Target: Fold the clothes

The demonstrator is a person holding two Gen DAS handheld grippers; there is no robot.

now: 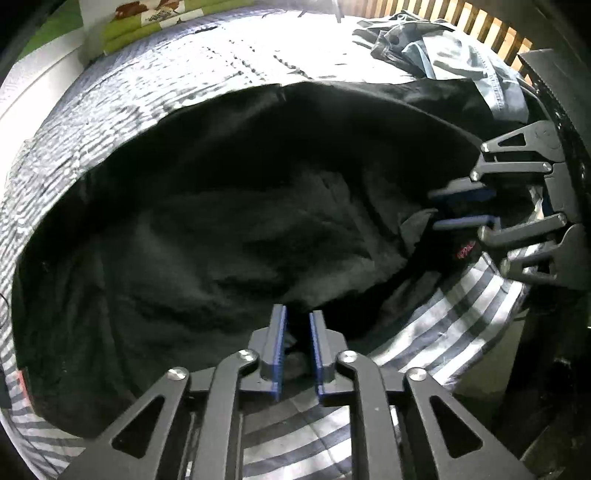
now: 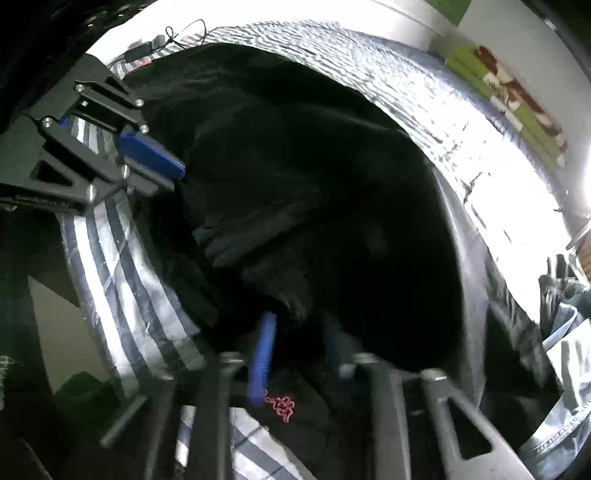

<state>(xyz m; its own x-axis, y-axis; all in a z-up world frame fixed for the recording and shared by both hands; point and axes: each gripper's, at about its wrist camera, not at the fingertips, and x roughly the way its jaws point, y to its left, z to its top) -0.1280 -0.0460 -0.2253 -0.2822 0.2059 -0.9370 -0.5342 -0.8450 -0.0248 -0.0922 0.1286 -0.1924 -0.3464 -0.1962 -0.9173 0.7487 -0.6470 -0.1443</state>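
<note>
A large black garment (image 1: 221, 221) lies spread over a striped bed cover (image 1: 443, 325). In the left wrist view my left gripper (image 1: 296, 321) is at the garment's near edge, its blue pads (image 1: 277, 347) shut on a pinch of black cloth. From the right wrist view the left gripper (image 2: 177, 171) shows at the upper left. My right gripper (image 2: 297, 332) is blurred; black cloth drapes over its tips and fills the narrow gap between its fingers. That gripper (image 1: 430, 208) also appears at the garment's right edge, beside a small red logo (image 1: 465, 248).
A pile of blue-grey denim clothes (image 1: 443, 48) lies at the far right of the bed, before a wooden slatted headboard (image 1: 480, 26). A green patterned pillow (image 1: 140, 18) sits at the far left. A cable (image 2: 181, 33) lies on the cover past the garment.
</note>
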